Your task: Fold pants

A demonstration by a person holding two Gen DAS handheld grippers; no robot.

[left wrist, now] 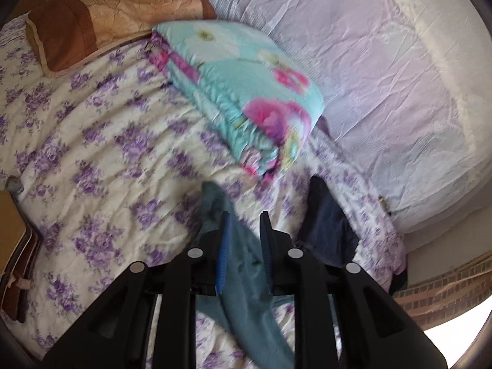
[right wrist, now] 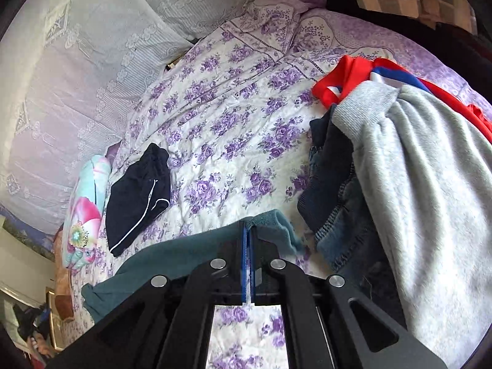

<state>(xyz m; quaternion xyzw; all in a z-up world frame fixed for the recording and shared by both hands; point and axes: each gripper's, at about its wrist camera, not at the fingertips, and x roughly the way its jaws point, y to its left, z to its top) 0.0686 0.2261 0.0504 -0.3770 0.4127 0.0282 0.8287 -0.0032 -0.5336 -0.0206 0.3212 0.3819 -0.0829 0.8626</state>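
The left hand-held gripper (left wrist: 243, 218) stands spread apart, the teal pants (left wrist: 243, 264) running loose between its fingers over the bed (left wrist: 92, 141). The right hand-held gripper (right wrist: 247, 226) is clamped tight on the pants' edge. Left of the pants lie dark shorts (right wrist: 138, 193); to their right, a clothes pile (right wrist: 415, 184).

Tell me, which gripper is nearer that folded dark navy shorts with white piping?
Left. The left gripper has the folded navy shorts right beside its fingers; the right gripper, shut on the teal pants, sees them farther off.
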